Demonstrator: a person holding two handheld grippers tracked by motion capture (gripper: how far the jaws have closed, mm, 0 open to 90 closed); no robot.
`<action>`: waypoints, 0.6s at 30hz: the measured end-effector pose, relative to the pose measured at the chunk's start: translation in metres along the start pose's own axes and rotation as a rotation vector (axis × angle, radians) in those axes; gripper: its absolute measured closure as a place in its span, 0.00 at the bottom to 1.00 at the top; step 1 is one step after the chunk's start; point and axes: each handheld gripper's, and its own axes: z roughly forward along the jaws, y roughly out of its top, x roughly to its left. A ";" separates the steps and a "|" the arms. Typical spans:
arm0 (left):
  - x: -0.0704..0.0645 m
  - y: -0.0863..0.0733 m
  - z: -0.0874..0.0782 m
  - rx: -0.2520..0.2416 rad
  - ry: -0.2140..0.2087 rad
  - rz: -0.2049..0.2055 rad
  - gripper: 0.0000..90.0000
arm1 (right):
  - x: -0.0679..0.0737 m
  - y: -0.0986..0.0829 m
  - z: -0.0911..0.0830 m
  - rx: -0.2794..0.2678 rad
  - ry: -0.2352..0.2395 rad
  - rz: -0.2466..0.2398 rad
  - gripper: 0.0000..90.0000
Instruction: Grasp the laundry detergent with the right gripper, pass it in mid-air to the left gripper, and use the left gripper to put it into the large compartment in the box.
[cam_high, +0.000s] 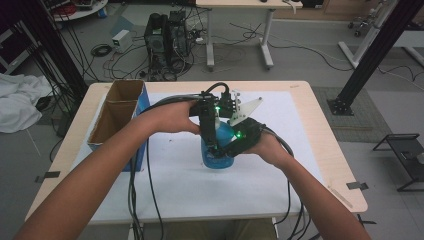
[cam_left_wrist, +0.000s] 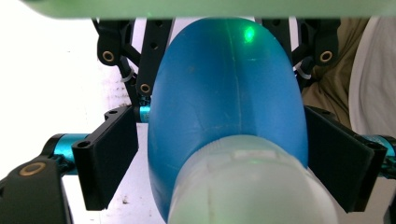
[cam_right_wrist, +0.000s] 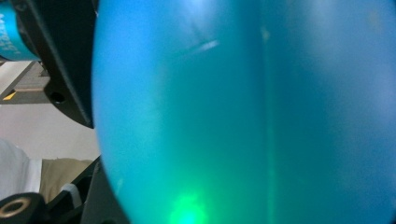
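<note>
- Here the left gripper (cam_high: 212, 145) comes down over the blue bottle (cam_high: 218, 147); in its own view the jaws flank the bottle's shoulder, the right pad against it, the left just beside it.
- The right gripper (cam_high: 227, 149) grasps the bottle's lower body from the side; its grip cannot be told.
- The bottle stands upright mid-table (cam_high: 300, 125) on white paper (cam_high: 200, 190), a cardboard box (cam_high: 117, 112) well to its left.
</note>
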 end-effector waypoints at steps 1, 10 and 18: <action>0.001 0.000 0.000 0.002 0.004 0.006 0.16 | 0.000 0.000 0.000 0.000 0.000 0.000 0.48; 0.000 0.000 -0.002 0.001 0.030 0.013 0.20 | 0.000 0.000 0.001 -0.005 0.001 0.004 0.48; 0.000 0.000 -0.003 0.003 0.034 0.021 0.24 | 0.000 0.000 0.001 -0.001 0.002 0.010 0.48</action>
